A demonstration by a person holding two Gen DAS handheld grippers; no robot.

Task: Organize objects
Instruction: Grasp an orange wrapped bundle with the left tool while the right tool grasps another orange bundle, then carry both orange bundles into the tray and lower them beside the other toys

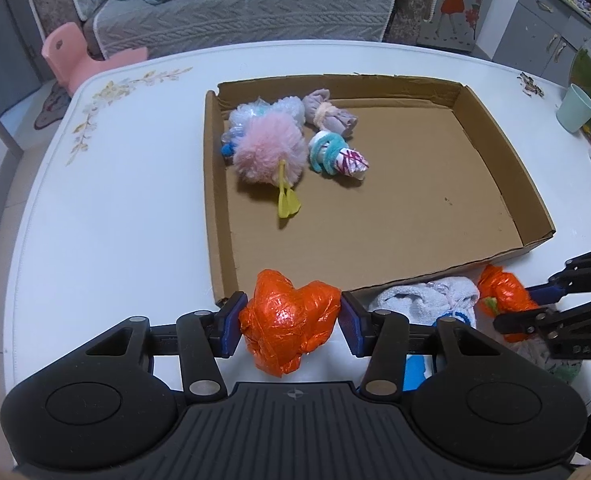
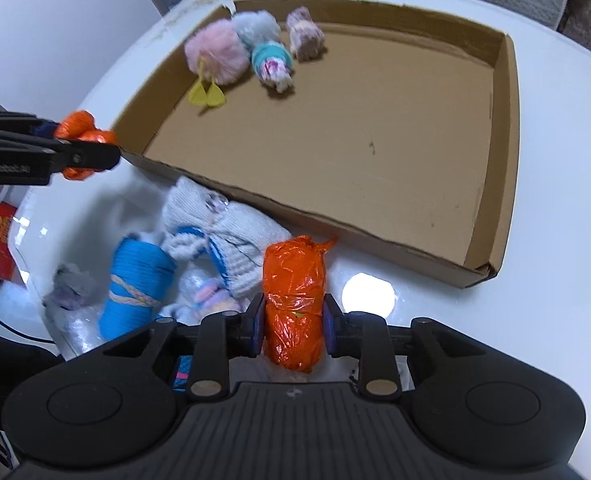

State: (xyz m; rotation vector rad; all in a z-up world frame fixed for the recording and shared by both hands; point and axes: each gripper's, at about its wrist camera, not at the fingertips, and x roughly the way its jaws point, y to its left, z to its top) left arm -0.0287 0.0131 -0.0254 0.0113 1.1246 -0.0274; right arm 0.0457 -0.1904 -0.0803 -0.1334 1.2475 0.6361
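My left gripper [image 1: 291, 320] is shut on a crumpled orange plastic bundle [image 1: 289, 326], just before the near wall of the cardboard tray [image 1: 215, 200]. My right gripper [image 2: 293, 320] is shut on a second, upright orange plastic bundle [image 2: 293, 300]; it also shows at the right edge of the left wrist view as the right gripper [image 1: 519, 306] on that bundle [image 1: 503, 288]. The left gripper [image 2: 83, 152] with its bundle [image 2: 79, 126] appears at the left of the right wrist view. In the tray lie a pink pom-pom [image 1: 269, 152], a teal-wrapped roll [image 1: 337, 156] and a grey tied roll [image 1: 329, 114].
A pile of soft things lies on the white table [image 1: 115, 200] before the tray: a white knitted cloth [image 2: 223, 232], a blue yarn roll [image 2: 135, 288] and a small grey bundle [image 2: 69, 286]. A green cup [image 1: 575, 108] stands at the table's right. A sofa [image 1: 235, 4] is behind.
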